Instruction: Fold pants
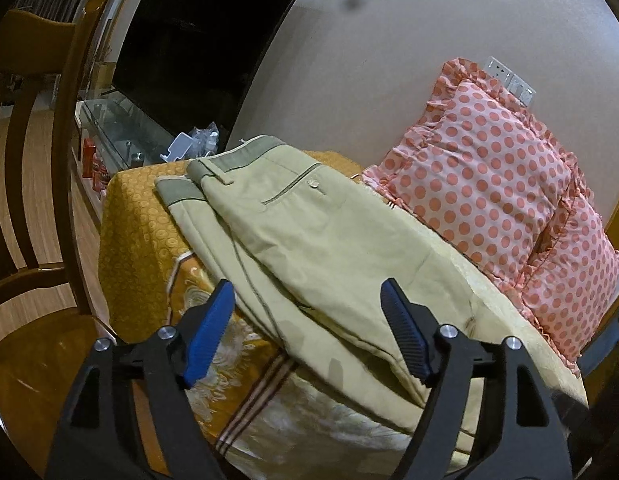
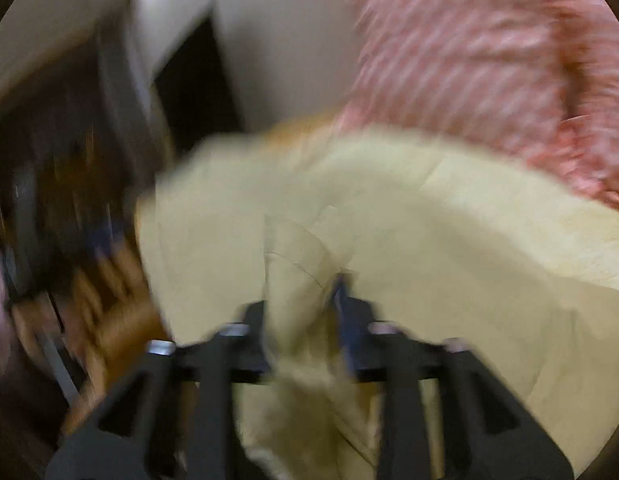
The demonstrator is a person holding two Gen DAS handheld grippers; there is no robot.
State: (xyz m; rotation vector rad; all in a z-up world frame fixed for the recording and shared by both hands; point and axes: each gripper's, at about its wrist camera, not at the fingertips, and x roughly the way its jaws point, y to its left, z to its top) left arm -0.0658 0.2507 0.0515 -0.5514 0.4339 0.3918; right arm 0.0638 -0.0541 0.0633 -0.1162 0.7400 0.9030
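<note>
Beige pants [image 1: 309,240] lie lengthwise on an orange patterned cloth [image 1: 137,224], waistband at the far end and legs running toward me. My left gripper [image 1: 309,332] is open and empty, its blue pads [image 1: 209,336] held just above the leg part. In the blurred right wrist view, my right gripper [image 2: 305,312] is shut on a bunched fold of the pants [image 2: 429,220], which rises between the fingers [image 2: 343,312].
A pink polka-dot pillow [image 1: 505,184] lies right of the pants against the wall; it also shows in the right wrist view [image 2: 489,52]. A wooden chair [image 1: 33,184] stands at left. A dark TV [image 1: 205,48] and glass stand [image 1: 117,128] are behind.
</note>
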